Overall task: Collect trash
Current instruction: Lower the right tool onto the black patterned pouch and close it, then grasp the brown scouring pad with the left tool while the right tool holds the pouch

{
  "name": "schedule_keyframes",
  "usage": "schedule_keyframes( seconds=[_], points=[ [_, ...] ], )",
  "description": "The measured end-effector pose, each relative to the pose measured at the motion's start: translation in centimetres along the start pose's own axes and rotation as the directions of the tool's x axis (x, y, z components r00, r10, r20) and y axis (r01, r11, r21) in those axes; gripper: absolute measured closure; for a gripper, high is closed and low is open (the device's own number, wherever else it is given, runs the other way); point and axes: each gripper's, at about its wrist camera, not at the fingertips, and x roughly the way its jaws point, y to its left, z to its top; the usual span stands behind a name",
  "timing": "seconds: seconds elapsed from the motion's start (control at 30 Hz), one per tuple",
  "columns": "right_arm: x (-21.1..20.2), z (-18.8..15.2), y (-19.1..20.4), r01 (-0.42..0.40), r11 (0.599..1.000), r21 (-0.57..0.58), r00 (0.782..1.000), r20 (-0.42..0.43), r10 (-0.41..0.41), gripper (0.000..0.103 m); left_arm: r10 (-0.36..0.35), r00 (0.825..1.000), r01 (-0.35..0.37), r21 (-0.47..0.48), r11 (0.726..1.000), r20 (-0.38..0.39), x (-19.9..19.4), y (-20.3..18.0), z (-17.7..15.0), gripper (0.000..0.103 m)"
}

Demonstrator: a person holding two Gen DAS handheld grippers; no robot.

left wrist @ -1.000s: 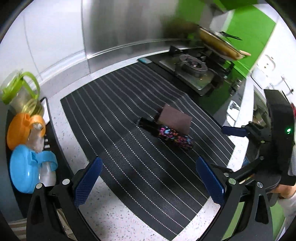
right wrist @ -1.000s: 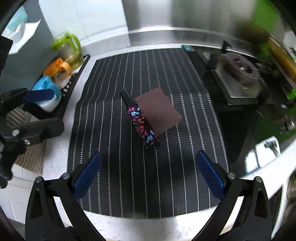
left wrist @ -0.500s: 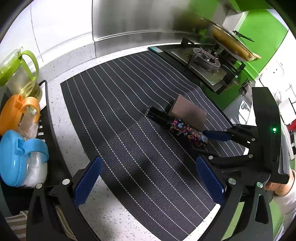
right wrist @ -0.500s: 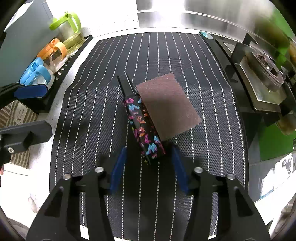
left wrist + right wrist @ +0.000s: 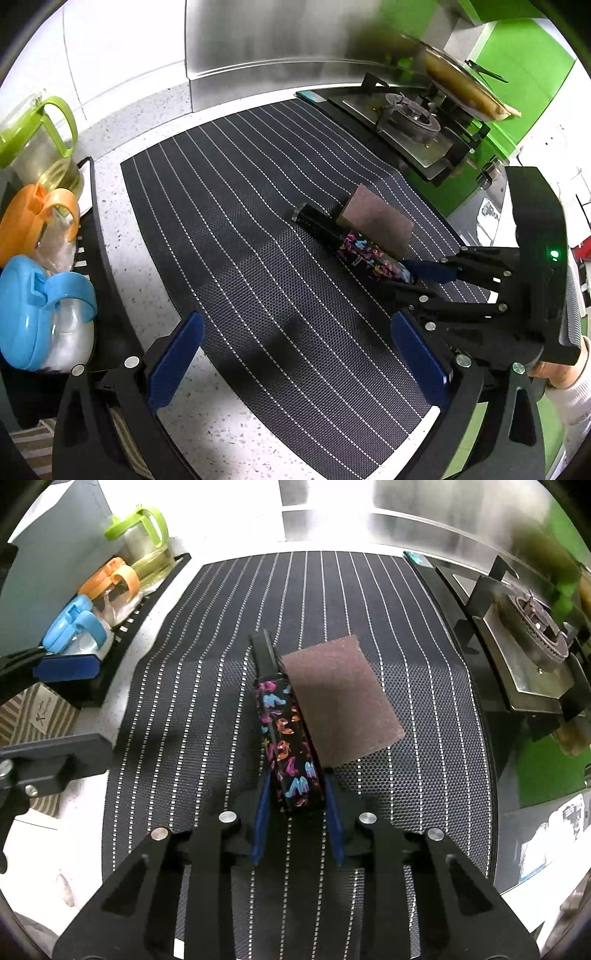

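Right claw (image 5: 295,805) closed on near end of patterned tube (image 5: 286,738), lying on striped mat (image 5: 184,709) against brown sponge (image 5: 340,701); lift straight, sponge undisturbed; left claw (image 5: 295,362) wide open, empty.

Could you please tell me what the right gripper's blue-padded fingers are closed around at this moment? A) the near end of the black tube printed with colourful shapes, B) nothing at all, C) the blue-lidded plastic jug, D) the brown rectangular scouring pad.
A: in the right wrist view the right gripper has its pads pressed to both sides of the near end of the black tube printed with colourful shapes, while the brown rectangular scouring pad lies beside it, ungripped.
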Motion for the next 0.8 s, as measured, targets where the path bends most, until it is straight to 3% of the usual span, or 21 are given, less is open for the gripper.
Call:
schedule_keyframes(
  seconds=[0.4, 0.8],
  points=[
    [-5.3, -0.1, 0.4, -0.026, 0.999, 0.044, 0.994, 0.108, 0.021, 0.081, -0.009, 1.0, 0.008, 0.033, 0.999, 0.025, -1.2, -1.1, 1.2, 0.006],
    [-10.5, -0.6, -4.4, 0.068, 0.986, 0.152, 0.981, 0.172, -0.094, 0.081, -0.013, 1.0, 0.012, 0.073, 0.997, 0.011, 0.6, -4.7, 4.3, 0.006]
  ],
)
